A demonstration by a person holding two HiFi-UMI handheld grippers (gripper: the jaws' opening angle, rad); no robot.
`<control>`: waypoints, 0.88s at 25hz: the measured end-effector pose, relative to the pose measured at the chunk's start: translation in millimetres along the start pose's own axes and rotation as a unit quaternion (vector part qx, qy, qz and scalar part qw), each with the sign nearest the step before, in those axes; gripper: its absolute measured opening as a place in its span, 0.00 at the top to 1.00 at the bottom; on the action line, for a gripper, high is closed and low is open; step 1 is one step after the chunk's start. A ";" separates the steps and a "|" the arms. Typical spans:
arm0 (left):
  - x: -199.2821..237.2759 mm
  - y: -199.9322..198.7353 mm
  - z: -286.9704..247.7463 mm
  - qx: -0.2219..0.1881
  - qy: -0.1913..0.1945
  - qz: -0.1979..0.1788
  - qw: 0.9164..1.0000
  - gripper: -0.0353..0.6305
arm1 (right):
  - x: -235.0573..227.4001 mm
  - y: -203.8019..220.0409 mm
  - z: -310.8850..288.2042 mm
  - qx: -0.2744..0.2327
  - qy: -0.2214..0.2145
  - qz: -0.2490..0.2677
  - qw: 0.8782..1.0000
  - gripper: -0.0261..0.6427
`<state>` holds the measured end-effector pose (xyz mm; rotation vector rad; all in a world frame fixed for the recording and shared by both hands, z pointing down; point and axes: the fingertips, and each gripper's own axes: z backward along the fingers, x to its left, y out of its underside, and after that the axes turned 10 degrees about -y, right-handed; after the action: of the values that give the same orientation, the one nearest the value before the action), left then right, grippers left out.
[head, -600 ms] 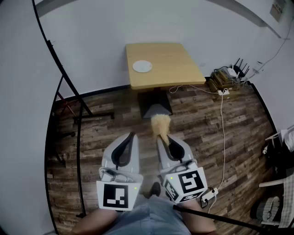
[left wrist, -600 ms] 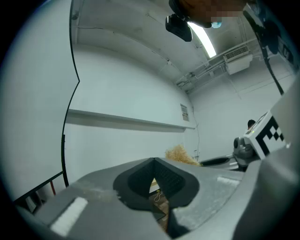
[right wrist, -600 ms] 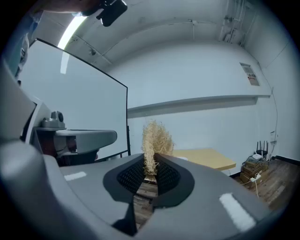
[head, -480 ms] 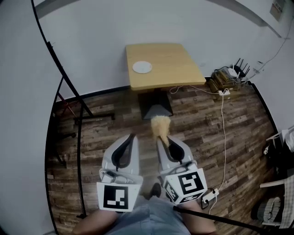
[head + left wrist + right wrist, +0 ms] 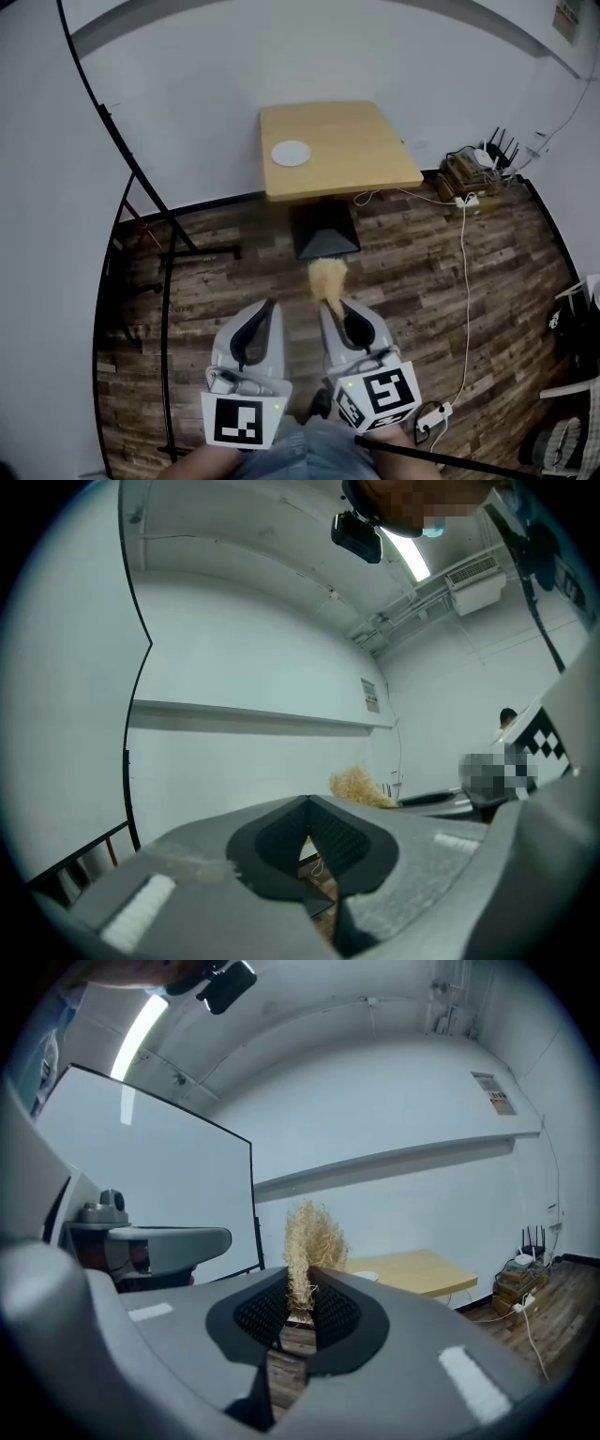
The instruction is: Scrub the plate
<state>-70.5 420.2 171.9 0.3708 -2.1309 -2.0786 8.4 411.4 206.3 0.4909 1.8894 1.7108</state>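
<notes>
Wood floor [image 5: 422,253] fills mid-frame; the table [image 5: 366,131] and plate [image 5: 291,153] sit lower in frame than before. Your right gripper [image 5: 330,304] clamps the straw scrubber [image 5: 326,274]; your left gripper [image 5: 266,306] is closed on nothing.

Wooden table [image 5: 339,145] against the white wall, on a dark pedestal base. 1 white plate [image 5: 291,153] on its left side.

Ahead of me: wooden table [image 5: 356,141] against the white wall [image 5: 187,89]. Black stand [image 5: 164,356] to my left on the plank floor [image 5: 412,253]. White cable [image 5: 467,281] runs toward the router [image 5: 492,155], right.
</notes>
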 end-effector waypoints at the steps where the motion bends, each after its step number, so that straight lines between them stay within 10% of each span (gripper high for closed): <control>1: -3.6 1.5 -0.5 0.003 -0.002 -0.001 1.000 0.92 | -3.2 1.1 2.1 -0.002 -0.004 -0.007 1.000 0.89; 22: -10.5 46.7 -68.3 0.064 -0.011 0.016 0.998 0.92 | -64.9 47.6 -37.2 0.048 -0.022 -0.069 0.996 0.89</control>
<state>-45.5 358.0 221.6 0.3276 -2.2730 -1.9447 32.7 349.2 264.6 0.4220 1.9327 1.5156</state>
